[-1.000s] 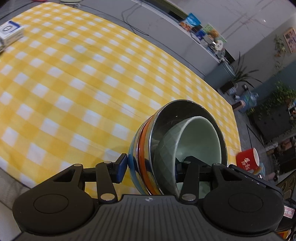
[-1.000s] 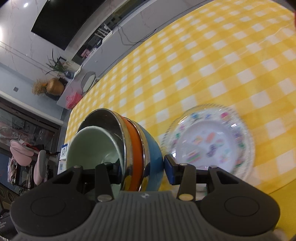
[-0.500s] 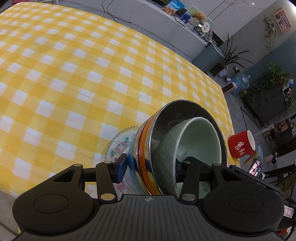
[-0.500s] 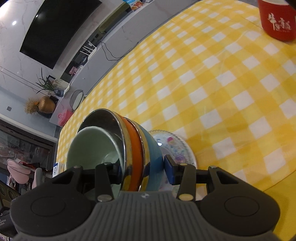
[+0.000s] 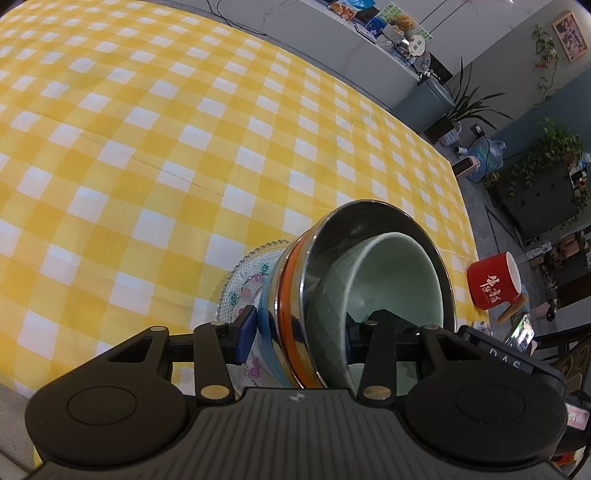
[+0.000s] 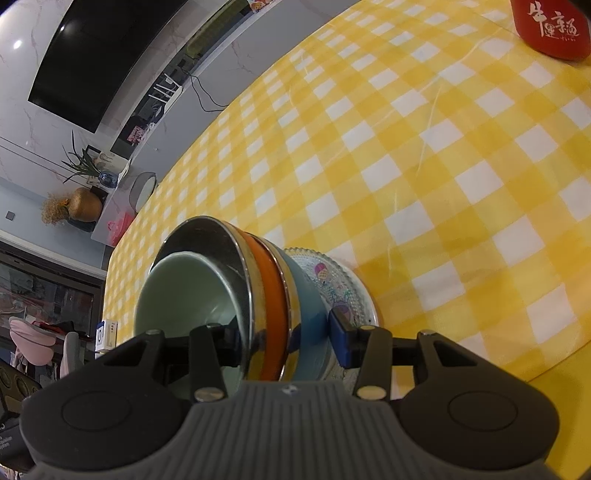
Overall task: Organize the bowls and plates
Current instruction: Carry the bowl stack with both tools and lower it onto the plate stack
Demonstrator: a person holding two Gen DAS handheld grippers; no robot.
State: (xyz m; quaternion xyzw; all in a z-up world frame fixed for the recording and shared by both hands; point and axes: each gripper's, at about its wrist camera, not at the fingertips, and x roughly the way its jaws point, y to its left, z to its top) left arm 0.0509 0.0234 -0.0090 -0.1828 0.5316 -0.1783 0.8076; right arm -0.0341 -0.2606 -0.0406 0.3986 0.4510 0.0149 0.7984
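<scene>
A nested bowl stack is tipped toward me: a pale green bowl (image 5: 391, 280) inside a steel bowl (image 5: 369, 229), then an orange-banded one (image 5: 291, 280) and a blue outer bowl (image 6: 306, 302). The stack's base sits on a patterned glass plate (image 5: 247, 277) (image 6: 343, 284) and appears to rest on it. My left gripper (image 5: 300, 330) clamps the near rim, blue pad outside and other finger inside the green bowl; its jaws are closing. My right gripper (image 6: 284, 336) grips the opposite rim the same way, its jaws opening slightly, the pad still at the blue wall.
A yellow-and-white checked cloth (image 5: 155, 155) covers the table. A red mug (image 5: 491, 284) (image 6: 550, 29) stands near the table's edge beyond the stack. Past the table lie a counter, plants and furniture.
Both grippers carried the bowl stack sideways and down over the glass plate. The plate, fully visible beside the stack a second ago, is now mostly covered by it.
</scene>
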